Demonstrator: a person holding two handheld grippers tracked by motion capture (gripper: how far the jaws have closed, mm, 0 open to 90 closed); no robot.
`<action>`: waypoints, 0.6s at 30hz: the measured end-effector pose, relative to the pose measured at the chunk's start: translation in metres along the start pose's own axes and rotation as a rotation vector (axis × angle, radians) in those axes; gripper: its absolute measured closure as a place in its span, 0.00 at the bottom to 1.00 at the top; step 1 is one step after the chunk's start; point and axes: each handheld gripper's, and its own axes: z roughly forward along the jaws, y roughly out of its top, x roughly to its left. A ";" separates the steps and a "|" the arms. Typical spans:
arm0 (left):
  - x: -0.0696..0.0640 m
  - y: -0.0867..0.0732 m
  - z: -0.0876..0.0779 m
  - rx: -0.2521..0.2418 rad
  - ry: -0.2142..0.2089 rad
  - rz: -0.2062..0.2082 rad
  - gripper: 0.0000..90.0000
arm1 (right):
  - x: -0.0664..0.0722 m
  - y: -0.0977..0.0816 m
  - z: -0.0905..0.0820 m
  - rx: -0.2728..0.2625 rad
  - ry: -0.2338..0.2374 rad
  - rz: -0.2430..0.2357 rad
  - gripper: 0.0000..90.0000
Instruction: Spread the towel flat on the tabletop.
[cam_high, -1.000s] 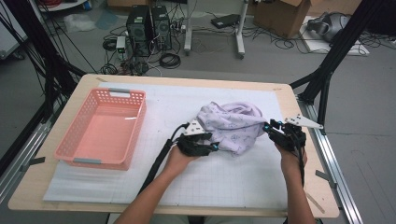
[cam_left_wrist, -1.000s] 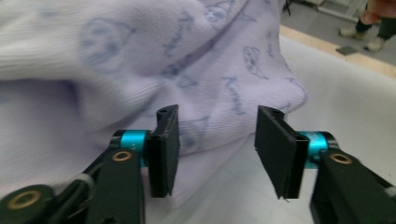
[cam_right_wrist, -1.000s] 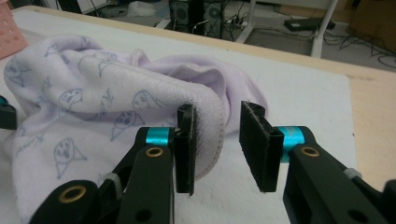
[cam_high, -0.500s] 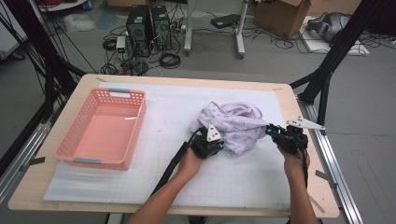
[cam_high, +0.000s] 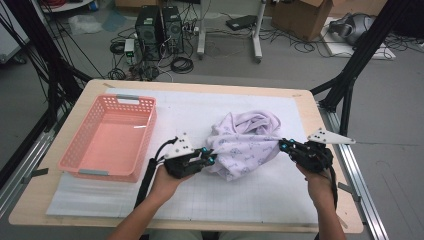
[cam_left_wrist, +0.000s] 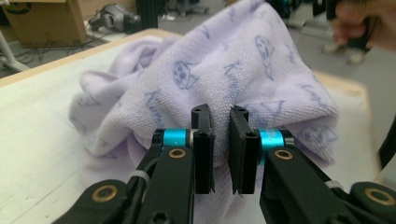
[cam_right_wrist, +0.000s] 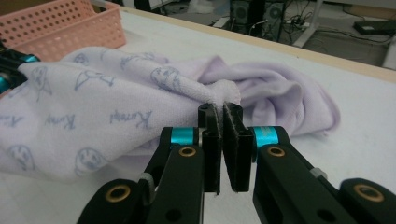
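A lilac towel (cam_high: 245, 142) printed with blue cartoon faces lies bunched on the white mat, right of the middle. My left gripper (cam_high: 210, 159) is at its left edge. In the left gripper view the jaws (cam_left_wrist: 220, 112) have just been closing and now stand almost together, with towel (cam_left_wrist: 233, 70) cloth in the narrow gap. My right gripper (cam_high: 282, 146) holds the towel's right edge. In the right gripper view its pads (cam_right_wrist: 219, 108) pinch a fold of the towel (cam_right_wrist: 93, 107). The cloth is raised and drawn between the two grippers.
A pink plastic basket (cam_high: 149, 135) stands empty on the left of the mat, also seen in the right gripper view (cam_right_wrist: 70, 23). White mat (cam_high: 200, 200) lies bare in front of the towel. The table's right edge (cam_high: 335, 165) is close to my right hand.
Both grippers went from open to shut on the towel's edges. The left one moved right to the cloth, both rose a little, and the towel lifted and stretched between them.
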 end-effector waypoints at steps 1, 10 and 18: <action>0.005 0.001 -0.001 -0.003 0.008 -0.013 0.90 | 0.001 0.005 0.001 -0.001 0.006 -0.001 0.95; 0.056 -0.008 0.016 0.016 0.155 -0.125 0.90 | -0.015 0.016 0.066 0.067 -0.007 0.068 0.94; 0.080 -0.023 0.045 0.055 0.325 -0.178 0.86 | -0.028 0.007 0.126 0.120 -0.135 0.146 0.89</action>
